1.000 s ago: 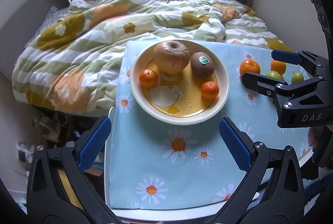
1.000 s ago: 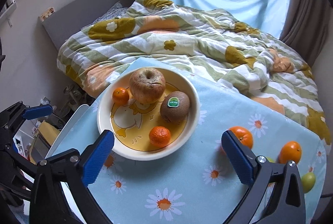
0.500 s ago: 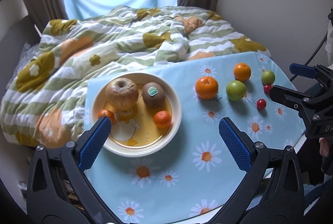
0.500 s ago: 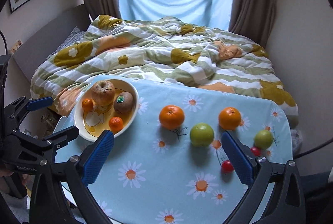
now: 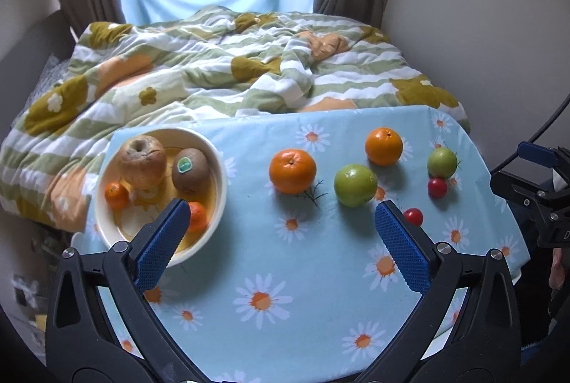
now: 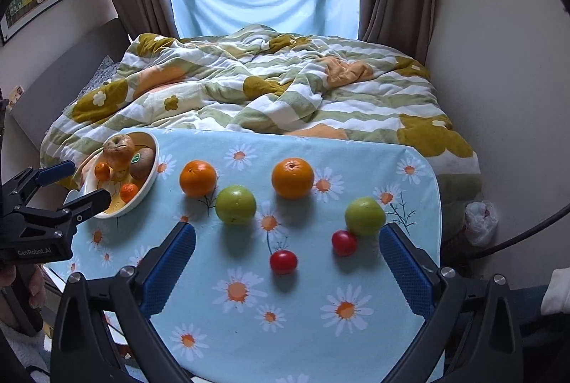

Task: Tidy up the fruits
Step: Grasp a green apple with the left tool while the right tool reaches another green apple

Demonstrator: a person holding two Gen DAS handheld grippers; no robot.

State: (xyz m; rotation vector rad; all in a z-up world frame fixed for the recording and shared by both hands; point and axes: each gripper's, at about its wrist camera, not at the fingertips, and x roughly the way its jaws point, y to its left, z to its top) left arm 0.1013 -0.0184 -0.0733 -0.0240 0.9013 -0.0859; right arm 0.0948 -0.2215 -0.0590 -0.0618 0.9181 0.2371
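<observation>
A cream bowl (image 5: pixel 217 165) (image 6: pixel 151 169) at the table's left holds a brown apple (image 5: pixel 141 160), a kiwi (image 5: pixel 190 170) and two small mandarins. Loose on the daisy tablecloth lie two oranges (image 5: pixel 292 170) (image 5: pixel 383 146), two green fruits (image 5: pixel 355 185) (image 5: pixel 442 162) and two small red fruits (image 6: pixel 283 262) (image 6: pixel 344 242). My left gripper (image 5: pixel 281 233) hangs open above the table's front, between bowl and loose fruit. My right gripper (image 6: pixel 288 251) is open over the right part, above the red fruits. Neither holds anything.
The table (image 6: pixel 416 276) with its blue cloth stands against a bed with a green-striped duvet (image 6: pixel 278 91). A wall runs close on the right, and a white bag (image 6: pixel 481 222) lies on the floor beside the table. A hand (image 6: pixel 32 286) holds the left gripper's grip.
Both grippers have pulled back and swung right, away from the bowl. The loose fruits have come fully into view. Both stay open and empty.
</observation>
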